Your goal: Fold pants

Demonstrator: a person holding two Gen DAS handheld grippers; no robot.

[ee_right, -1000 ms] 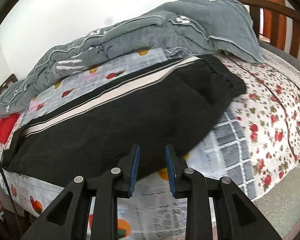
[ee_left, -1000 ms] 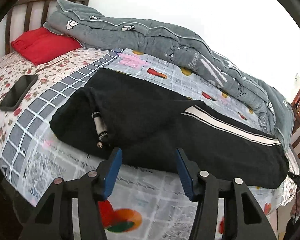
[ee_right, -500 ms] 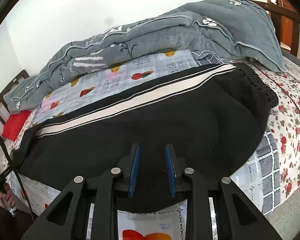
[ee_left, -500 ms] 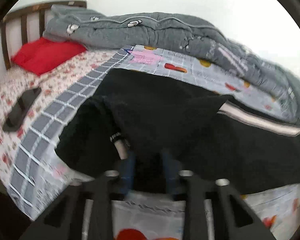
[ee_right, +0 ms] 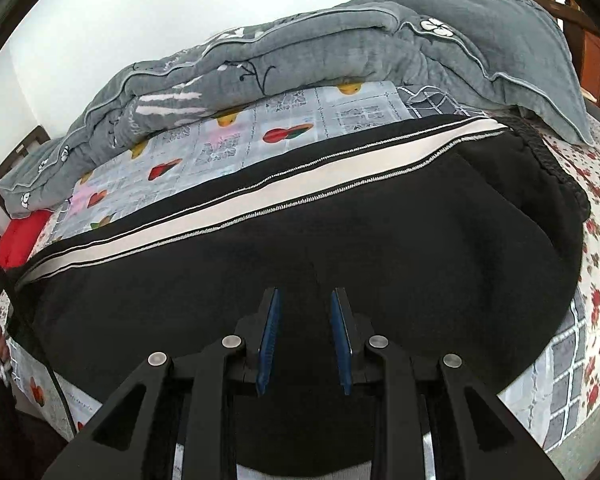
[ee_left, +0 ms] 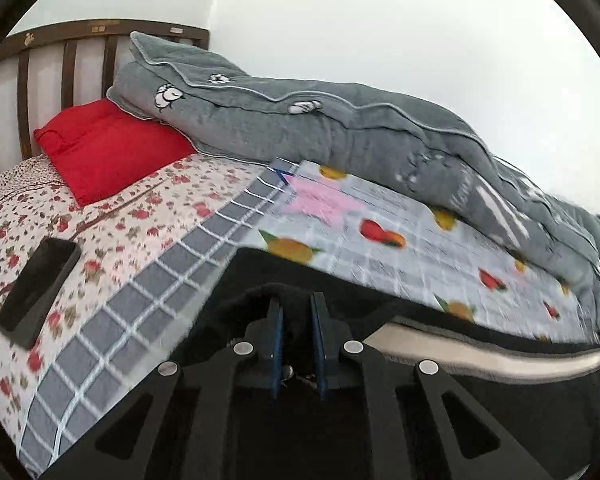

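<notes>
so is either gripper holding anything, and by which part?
Left gripper pinches the black pants at the near waist edge. Right gripper sits over the pants; grip unclear.

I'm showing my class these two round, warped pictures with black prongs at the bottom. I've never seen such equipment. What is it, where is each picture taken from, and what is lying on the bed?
No robot here: a person holds a two-finger gripper in each hand, and a fisheye camera on each looks along its fingers. One picture is the left gripper view, the other the right gripper view. On the bed lie black pants with a white side stripe, a grey quilt, a red pillow and a dark phone-like slab. The left gripper pinches a bunch of the pants; the right is open over them.
</notes>
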